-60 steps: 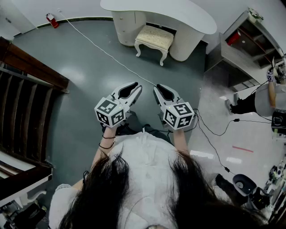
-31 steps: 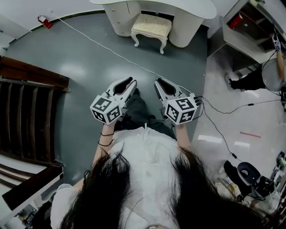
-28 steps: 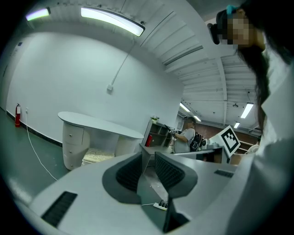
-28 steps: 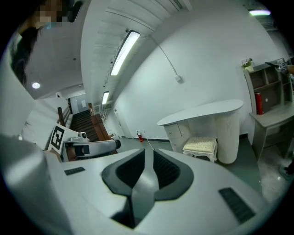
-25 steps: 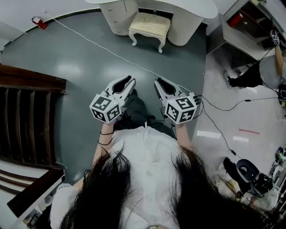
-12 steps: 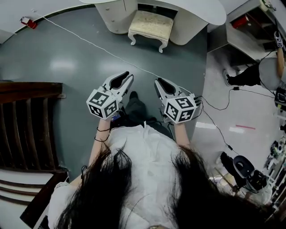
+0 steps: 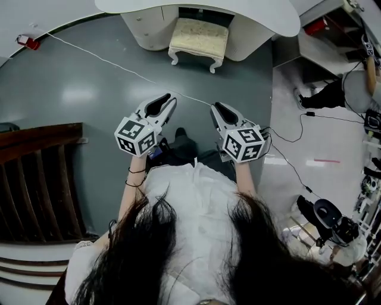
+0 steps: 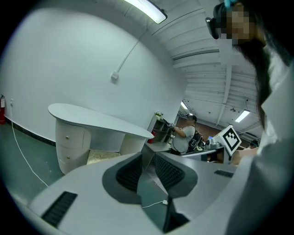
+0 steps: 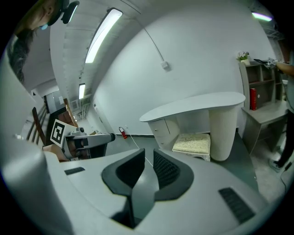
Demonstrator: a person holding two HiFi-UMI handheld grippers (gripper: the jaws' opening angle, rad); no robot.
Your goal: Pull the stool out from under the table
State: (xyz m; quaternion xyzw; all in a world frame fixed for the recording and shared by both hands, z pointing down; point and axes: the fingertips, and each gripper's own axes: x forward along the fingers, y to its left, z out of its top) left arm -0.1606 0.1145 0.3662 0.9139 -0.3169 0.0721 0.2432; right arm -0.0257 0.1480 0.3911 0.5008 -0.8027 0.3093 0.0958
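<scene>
The stool (image 7: pixel 199 37) stands half tucked under the front edge of the table (image 7: pixel 262 15), well apart from both grippers. The left gripper (image 7: pixel 169 97) and the right gripper (image 7: pixel 215 106) are closed and hold nothing. To do it well, I think, the person should come close, open both jaws, take the seat's two front corners and pull straight back.

Glossy floor, matt white furniture.
The floor (image 7: pixel 89 71) is smooth, grey-green and shiny, mirroring the lights. The table (image 7: pixel 262 15) looks smooth, matt white, and the stool (image 7: pixel 199 37) has a cream patterned cloth seat. The left gripper (image 7: pixel 169 97) and right gripper (image 7: pixel 215 106) are matt grey plastic with ribbed black pads (image 8: pixel 171 172). The slats (image 7: pixel 36 179) are dark wood.
</scene>
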